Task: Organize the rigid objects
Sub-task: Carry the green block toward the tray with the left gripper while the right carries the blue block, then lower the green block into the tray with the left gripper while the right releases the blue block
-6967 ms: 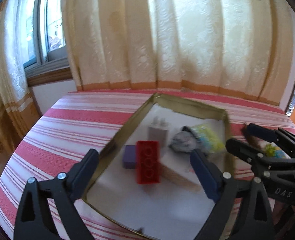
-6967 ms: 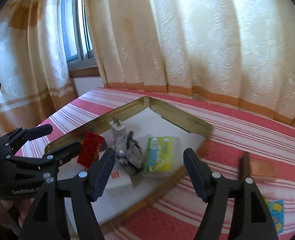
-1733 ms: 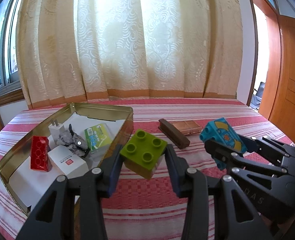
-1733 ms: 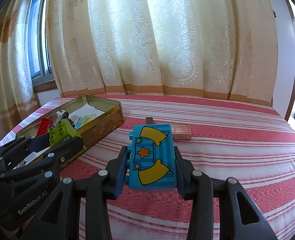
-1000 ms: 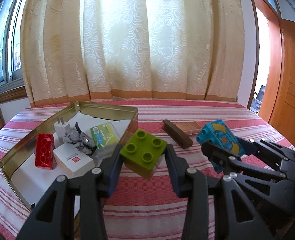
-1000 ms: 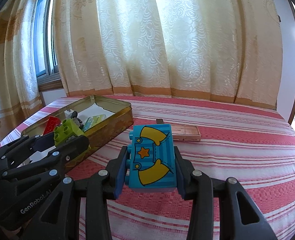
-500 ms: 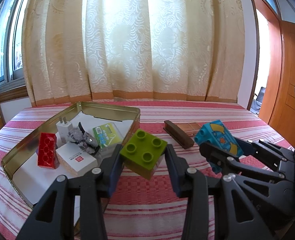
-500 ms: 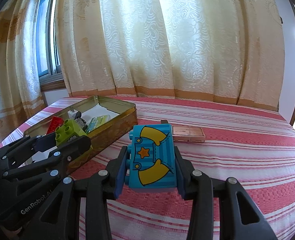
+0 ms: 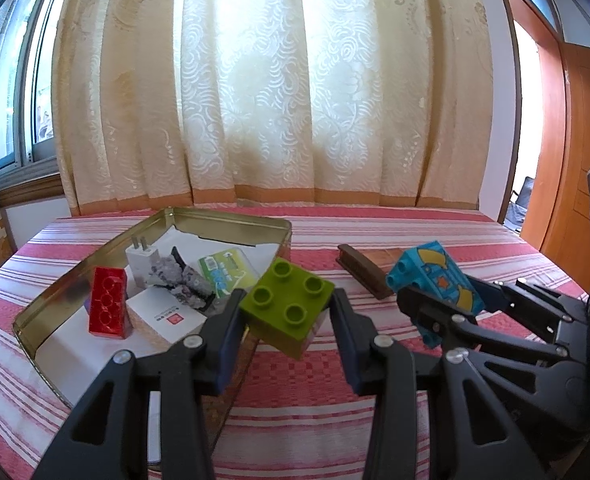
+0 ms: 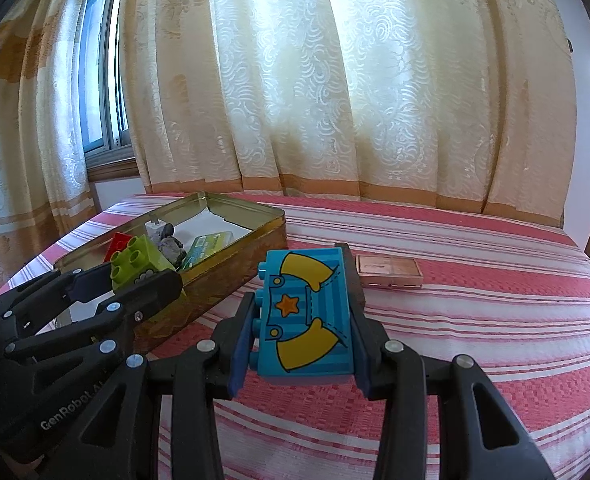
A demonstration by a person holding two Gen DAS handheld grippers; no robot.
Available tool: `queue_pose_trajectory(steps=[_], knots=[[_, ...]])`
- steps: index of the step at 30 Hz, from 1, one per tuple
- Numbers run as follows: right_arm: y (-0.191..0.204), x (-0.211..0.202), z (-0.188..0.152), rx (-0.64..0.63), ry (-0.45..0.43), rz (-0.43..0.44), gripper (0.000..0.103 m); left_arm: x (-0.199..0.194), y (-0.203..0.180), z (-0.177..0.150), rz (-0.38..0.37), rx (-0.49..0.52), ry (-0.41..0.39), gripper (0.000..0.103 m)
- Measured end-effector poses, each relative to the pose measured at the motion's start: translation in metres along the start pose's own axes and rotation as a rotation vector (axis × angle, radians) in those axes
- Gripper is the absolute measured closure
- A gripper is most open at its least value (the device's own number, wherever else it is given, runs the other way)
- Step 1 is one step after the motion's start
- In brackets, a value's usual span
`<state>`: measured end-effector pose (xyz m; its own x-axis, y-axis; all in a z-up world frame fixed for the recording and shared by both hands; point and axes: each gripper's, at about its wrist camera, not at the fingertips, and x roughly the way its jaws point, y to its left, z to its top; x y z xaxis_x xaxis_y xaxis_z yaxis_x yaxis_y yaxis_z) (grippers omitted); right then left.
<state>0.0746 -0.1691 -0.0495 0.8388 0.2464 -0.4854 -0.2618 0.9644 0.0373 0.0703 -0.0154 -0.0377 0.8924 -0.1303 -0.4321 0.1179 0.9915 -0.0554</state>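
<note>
- The left tongs [image 9: 287, 320] are closed on a lime-green four-stud building brick [image 9: 288, 307], tilted with its studs up, held above the near right corner of the gold tin.
- The right tongs [image 10: 305, 320] clamp a turquoise brick [image 10: 307, 312] by its sides; its printed face shows striped overalls, a small orange star and yellow sleeves, and its studs point left.
- In the left wrist view the right tongs [image 9: 439, 304] stand just beside the left pair, the turquoise brick [image 9: 435, 280] raised over the cloth.
- In the right wrist view the left tongs [image 10: 135, 276] sit at lower left with the green brick [image 10: 137, 262] by the tin's front wall; their arm reads "GenRobot.AI".
- The open gold tin [image 9: 231, 218] rests on a red-and-white striped cloth [image 9: 375, 420] over the tabletop.
- Inside the tin lie a red brick [image 9: 107, 308], a white box [image 9: 165, 316] with small red print too fine to read, a white plug adapter [image 9: 143, 260], a grey crumpled item [image 9: 179, 280] and a green-and-white packet [image 9: 227, 272] whose writing is illegible.
- A brown wooden case [image 10: 387, 270] lies on the cloth beyond the tongs, apart from the tin.
- Cream patterned curtains [image 9: 295, 100] hang behind.
</note>
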Motion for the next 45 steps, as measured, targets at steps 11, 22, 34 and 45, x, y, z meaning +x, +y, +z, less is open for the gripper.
queue_pose_trajectory(steps=[11,22,34,45], knots=[[0.012,0.002,0.001,-0.01,-0.005,0.023,0.059,-0.005,0.011,-0.002,0.011,-0.014,-0.011,0.061],[0.023,0.006,0.003,-0.022,-0.005,0.04,0.059,-0.01,0.023,-0.003,0.019,-0.029,-0.026,0.061],[0.046,0.02,0.021,-0.087,0.011,0.107,0.059,-0.028,0.057,0.004,0.065,-0.051,-0.054,0.061],[0.081,0.071,0.054,-0.115,0.114,0.226,0.059,0.002,0.12,0.021,0.149,-0.062,0.087,0.061]])
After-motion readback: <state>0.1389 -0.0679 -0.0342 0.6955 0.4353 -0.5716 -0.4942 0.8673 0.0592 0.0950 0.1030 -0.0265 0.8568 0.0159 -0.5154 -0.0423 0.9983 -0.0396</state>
